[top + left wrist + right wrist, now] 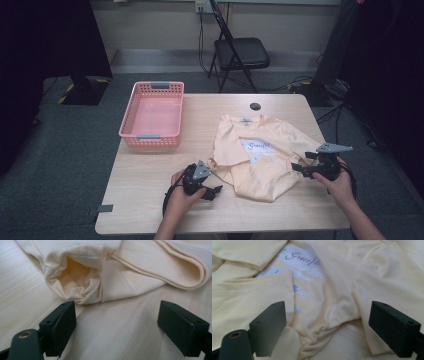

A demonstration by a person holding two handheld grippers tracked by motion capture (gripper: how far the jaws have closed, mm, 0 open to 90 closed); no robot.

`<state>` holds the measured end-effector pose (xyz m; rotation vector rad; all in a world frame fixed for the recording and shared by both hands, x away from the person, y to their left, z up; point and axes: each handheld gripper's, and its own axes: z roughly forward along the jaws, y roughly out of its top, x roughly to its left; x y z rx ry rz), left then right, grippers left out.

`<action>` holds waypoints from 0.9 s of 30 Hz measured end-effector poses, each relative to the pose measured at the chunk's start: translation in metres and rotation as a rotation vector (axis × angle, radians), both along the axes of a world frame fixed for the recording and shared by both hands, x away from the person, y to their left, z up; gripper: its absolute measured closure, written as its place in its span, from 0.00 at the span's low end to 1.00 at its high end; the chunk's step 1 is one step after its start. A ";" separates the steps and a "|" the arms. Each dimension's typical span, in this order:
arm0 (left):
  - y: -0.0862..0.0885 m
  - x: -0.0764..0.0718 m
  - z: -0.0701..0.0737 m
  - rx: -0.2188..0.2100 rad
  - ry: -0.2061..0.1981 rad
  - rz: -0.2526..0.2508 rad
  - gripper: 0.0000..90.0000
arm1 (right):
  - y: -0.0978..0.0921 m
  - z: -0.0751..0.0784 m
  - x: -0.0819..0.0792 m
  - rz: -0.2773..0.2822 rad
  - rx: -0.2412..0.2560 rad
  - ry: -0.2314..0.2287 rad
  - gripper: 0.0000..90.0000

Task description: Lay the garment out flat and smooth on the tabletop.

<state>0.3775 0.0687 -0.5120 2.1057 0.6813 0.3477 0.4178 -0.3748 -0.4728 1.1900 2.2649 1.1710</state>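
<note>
Shirt [260,160]: a pale yellow T-shirt is seen lying partly folded on the table [150,200], between the two grippers; a white print with script lettering is left showing at its middle.
Shirt, close up: in the left gripper view a bunched sleeve opening [80,282] is seen just ahead of the jaws; in the right gripper view rumpled folds and the print [299,265] are spread ahead of the jaws.
Left gripper [212,191]: held low over bare wood just short of the shirt's near-left edge; the jaws are spread wide and nothing is gripped.
Right gripper [300,168]: held at the shirt's right edge, cloth lying between and beneath the jaws; the jaws are spread wide and nothing is clamped.
Hands: each gripper is held from the near edge of the table.
Basket [131,120]: a pink one is set well beyond the left gripper, toward the far left of the table.
Chair [240,52]: a black folding one is seen on the floor past the table.
</note>
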 end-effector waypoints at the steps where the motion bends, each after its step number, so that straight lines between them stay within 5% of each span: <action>1: 0.000 0.000 0.000 0.000 0.000 0.000 0.17 | 0.001 -0.001 -0.002 0.003 -0.005 0.004 0.15; 27: 0.000 0.000 0.000 0.000 0.000 0.000 0.17 | 0.004 -0.025 -0.018 0.065 -0.077 0.050 0.13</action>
